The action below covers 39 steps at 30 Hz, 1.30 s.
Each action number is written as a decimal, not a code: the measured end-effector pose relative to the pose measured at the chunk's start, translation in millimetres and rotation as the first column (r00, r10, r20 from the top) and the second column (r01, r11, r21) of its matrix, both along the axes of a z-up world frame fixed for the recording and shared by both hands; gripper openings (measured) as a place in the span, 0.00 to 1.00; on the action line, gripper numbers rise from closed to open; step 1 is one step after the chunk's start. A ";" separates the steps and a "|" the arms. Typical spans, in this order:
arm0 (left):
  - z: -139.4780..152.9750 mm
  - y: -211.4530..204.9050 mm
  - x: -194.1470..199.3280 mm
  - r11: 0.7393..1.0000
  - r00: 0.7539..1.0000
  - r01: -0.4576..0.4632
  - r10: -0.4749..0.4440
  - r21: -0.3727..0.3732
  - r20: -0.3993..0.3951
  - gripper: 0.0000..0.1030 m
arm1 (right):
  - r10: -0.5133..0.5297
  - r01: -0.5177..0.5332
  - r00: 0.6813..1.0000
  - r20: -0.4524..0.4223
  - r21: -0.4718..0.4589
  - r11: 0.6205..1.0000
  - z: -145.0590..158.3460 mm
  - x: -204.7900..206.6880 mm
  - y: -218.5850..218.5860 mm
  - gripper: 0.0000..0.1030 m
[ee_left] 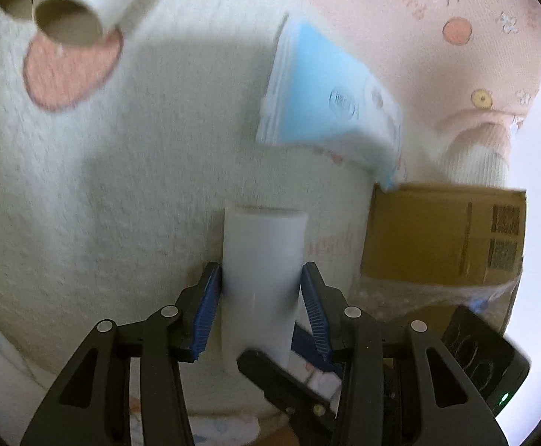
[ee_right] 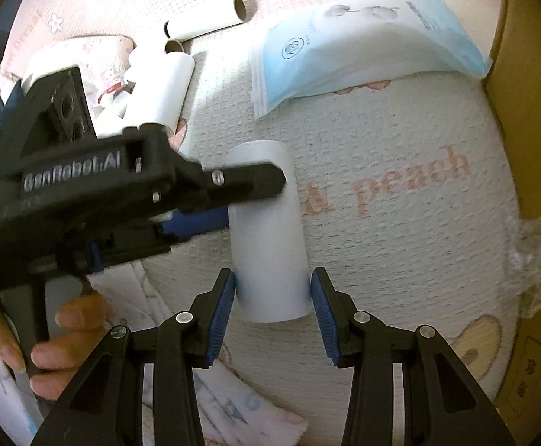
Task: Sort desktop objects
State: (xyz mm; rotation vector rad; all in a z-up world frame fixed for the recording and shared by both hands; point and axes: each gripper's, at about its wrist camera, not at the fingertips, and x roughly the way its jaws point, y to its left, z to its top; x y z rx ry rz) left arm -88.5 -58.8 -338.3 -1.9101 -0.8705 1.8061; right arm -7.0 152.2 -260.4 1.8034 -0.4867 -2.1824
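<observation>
A white cardboard tube with a smooth paper skin lies on the white textured cloth with pink printed letters and drawings, and both tools hold it together. The left gripper comes from the side and pinches the tube across its middle, with its blue ribbed pads pressed on the two flanks. The right gripper takes the near end, and its pads lie against both sides of the tube. I judge that it is also gripping, though how firmly it presses is not clear. Two grips on one light, hollow tube probably serve to pass it from one tool to the other, or to keep it from rolling while it is turned toward its group. A person's hand wraps around the handle of the left gripper. As for the count, at least three more white cardboard tubes rest together at the far edge of the cloth, so I think this is the place where the tubes are collected. A stack of thin blue and white plastic packets lies apart from them; the number in the stack cannot be told. One brown cardboard box stands just beside the cloth.
</observation>
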 end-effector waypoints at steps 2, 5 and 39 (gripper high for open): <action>3.1 0.6 2.7 1.000 1.000 0.009 -0.009 -0.016 -0.024 0.46 | -0.010 0.010 1.000 0.004 -0.015 1.000 -1.2 1.7 2.1 0.38; 9.1 0.8 4.6 0.999 0.999 0.021 -0.022 -0.037 -0.038 0.46 | -0.003 0.003 1.000 -0.005 -0.017 1.000 -0.7 6.0 2.8 0.38; 240.6 106.7 44.6 0.913 0.725 0.322 -0.408 -0.251 -0.554 0.46 | -0.011 0.065 0.855 -0.518 0.086 0.994 146.0 0.1 64.2 0.38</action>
